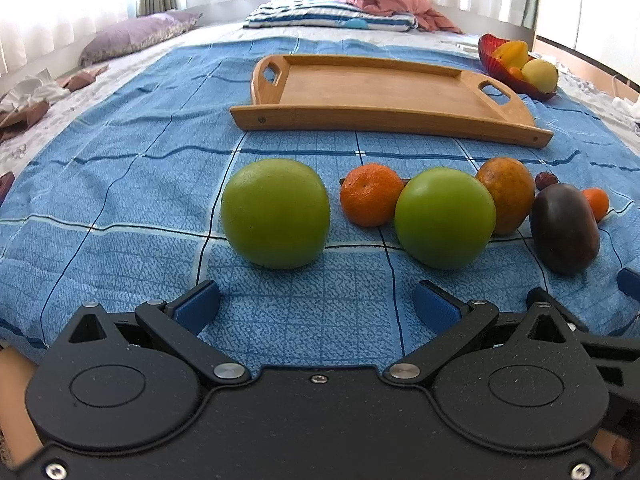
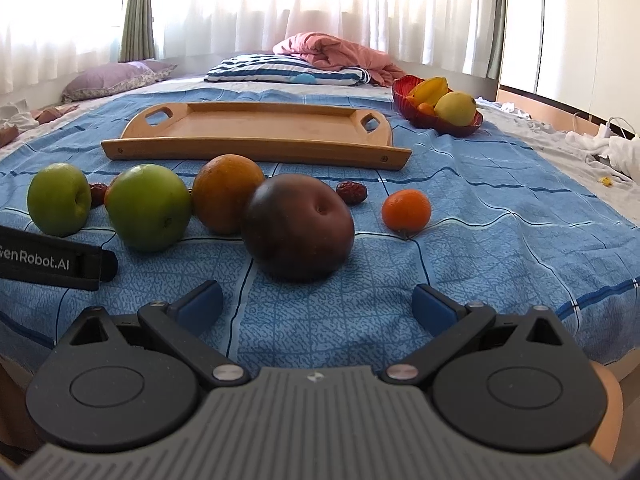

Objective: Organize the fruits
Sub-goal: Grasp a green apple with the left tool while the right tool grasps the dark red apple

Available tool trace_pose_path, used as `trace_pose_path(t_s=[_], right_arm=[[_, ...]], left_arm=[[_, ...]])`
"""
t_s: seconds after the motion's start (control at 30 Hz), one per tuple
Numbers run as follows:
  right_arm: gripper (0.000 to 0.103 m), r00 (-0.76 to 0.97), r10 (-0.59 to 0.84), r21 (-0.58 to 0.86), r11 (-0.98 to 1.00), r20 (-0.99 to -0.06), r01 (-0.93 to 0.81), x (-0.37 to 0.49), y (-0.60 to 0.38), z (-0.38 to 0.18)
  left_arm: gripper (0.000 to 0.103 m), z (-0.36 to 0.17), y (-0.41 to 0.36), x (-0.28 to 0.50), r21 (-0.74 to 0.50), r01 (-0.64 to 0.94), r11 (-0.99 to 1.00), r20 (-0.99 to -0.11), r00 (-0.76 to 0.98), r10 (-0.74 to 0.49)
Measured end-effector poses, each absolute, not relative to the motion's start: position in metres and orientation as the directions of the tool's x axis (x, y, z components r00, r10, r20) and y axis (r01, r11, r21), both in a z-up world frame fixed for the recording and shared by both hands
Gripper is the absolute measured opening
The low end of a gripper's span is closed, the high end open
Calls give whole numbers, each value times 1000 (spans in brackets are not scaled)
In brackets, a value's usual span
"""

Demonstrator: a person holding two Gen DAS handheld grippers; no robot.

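Note:
A row of fruit lies on a blue checked cloth (image 1: 120,208). In the left wrist view: a green apple (image 1: 275,213), a mandarin (image 1: 371,194), a second green apple (image 1: 445,218), a brownish orange (image 1: 507,194) and a dark purple fruit (image 1: 565,228). My left gripper (image 1: 316,306) is open and empty, just short of the first apple. In the right wrist view my right gripper (image 2: 318,304) is open and empty, just short of the dark purple fruit (image 2: 298,226). A small mandarin (image 2: 406,209) and a red date (image 2: 351,192) lie to its right.
An empty wooden tray (image 1: 380,92) (image 2: 256,128) lies behind the fruit row. A red bowl (image 2: 440,122) holding yellow fruit stands at the back right. Pillows and a pink blanket (image 2: 332,54) lie at the far end. The left gripper's strap (image 2: 56,258) shows at the left.

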State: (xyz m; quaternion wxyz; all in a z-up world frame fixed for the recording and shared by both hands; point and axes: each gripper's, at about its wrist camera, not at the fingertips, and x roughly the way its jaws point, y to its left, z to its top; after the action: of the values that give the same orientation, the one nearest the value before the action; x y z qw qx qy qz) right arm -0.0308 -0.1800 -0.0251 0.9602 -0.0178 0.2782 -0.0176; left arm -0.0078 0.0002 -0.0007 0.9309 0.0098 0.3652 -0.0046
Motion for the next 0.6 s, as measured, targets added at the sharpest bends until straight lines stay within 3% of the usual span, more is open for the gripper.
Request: trace_pose_path(t_s=[0.33,0.53,0.6], right_arm=[[103,883,-30,-58,998,-468,3,-35,-177,-23],[89,899,-7,-60,998,-438,-22,-35,-175,-16],[79,900,4,-46,999,-437,-27,-34,-176,-13]], left_arm=[[103,2,11,-22,-22,16,1000,-621,784,-26],[97,19,27,-35,-24,-33,999,-510,860,16],[96,25,33,-37,-12,-47,999,-474,880,36]])
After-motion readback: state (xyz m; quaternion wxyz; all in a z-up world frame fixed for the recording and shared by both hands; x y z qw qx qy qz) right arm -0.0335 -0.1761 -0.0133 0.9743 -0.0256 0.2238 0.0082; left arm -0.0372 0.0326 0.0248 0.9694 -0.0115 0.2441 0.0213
